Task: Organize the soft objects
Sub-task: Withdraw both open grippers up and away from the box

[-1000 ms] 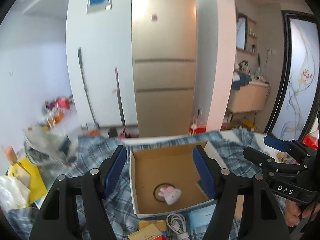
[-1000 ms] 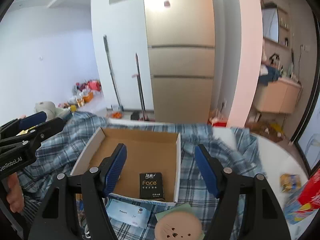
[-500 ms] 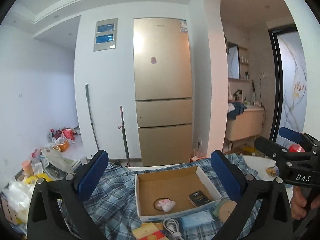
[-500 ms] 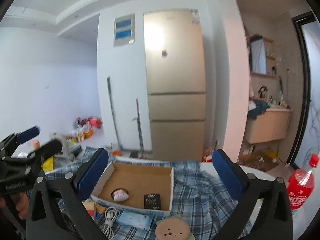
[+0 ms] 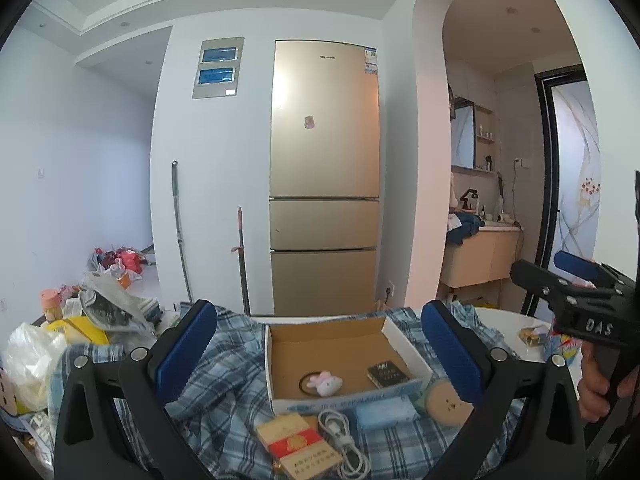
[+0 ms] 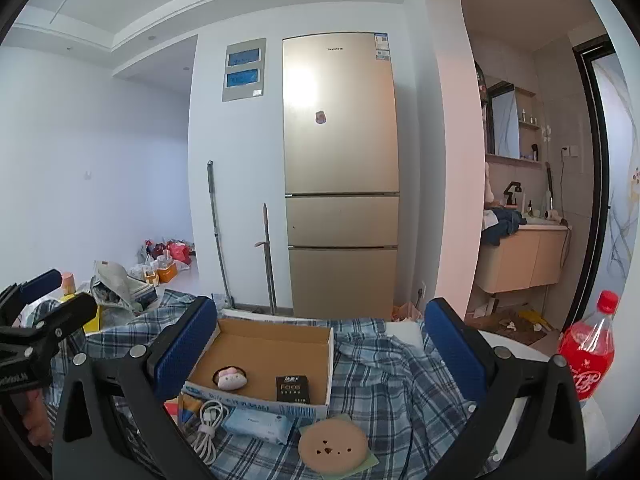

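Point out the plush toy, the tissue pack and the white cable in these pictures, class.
plush toy (image 6: 230,379): right wrist view, on its pale face.
tissue pack (image 6: 258,426): right wrist view, on its blue top.
white cable (image 5: 338,428): left wrist view, on its coiled middle.

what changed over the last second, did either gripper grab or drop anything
Both grippers pulled up and back from the cardboard box and opened wide: left gripper, right gripper. Neither holds anything. The plush toy and black packet stay in the box; the cable, tissue pack and round pad stay on the plaid cloth.
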